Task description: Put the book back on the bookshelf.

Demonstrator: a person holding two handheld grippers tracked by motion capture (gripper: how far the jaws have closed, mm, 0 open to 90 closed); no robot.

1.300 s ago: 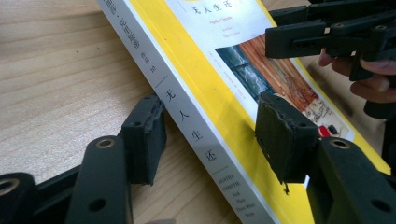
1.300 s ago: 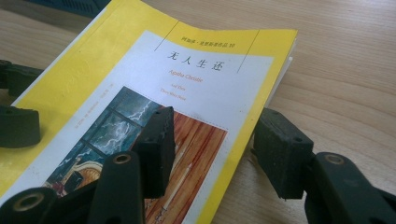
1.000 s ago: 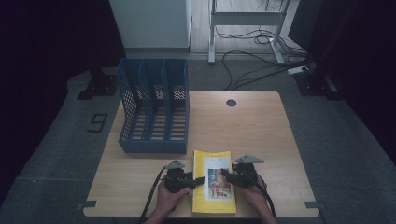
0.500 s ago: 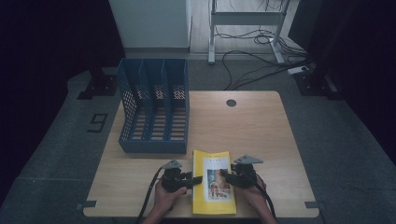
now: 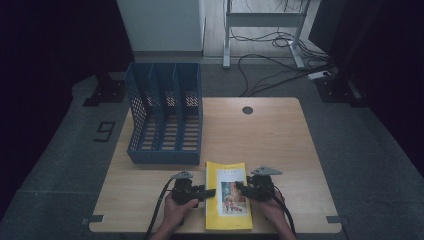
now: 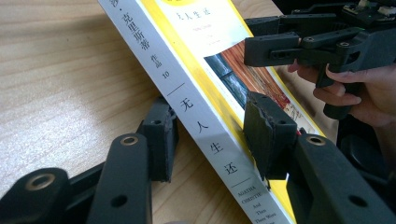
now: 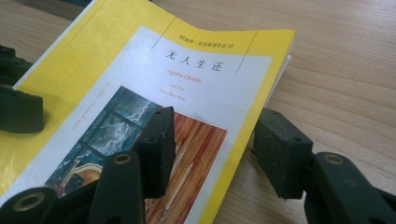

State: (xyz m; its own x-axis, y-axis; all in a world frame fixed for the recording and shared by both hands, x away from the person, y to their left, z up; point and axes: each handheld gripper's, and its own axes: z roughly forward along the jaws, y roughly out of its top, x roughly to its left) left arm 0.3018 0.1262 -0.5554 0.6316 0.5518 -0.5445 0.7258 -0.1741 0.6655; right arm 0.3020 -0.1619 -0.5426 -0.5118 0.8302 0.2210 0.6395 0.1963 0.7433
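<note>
A yellow paperback book (image 5: 227,200) lies flat on the wooden table (image 5: 270,135) near its front edge, cover up. My left gripper (image 5: 210,192) is at the book's left side. In the left gripper view it (image 6: 212,135) stands open, one jaw on the table beside the white spine (image 6: 187,102) and the other over the cover. My right gripper (image 5: 239,187) is at the book's right side. In the right gripper view it (image 7: 217,140) is open astride the page edge, one jaw over the cover picture (image 7: 187,140) and the other beside the edge.
A blue three-slot file holder (image 5: 165,120) stands at the back left of the table, just behind the book. A round cable hole (image 5: 247,110) sits at the table's far middle. Cables (image 5: 270,75) and a desk frame lie on the floor beyond.
Both grippers hold their places at the book's two sides, and the book has not visibly shifted.
</note>
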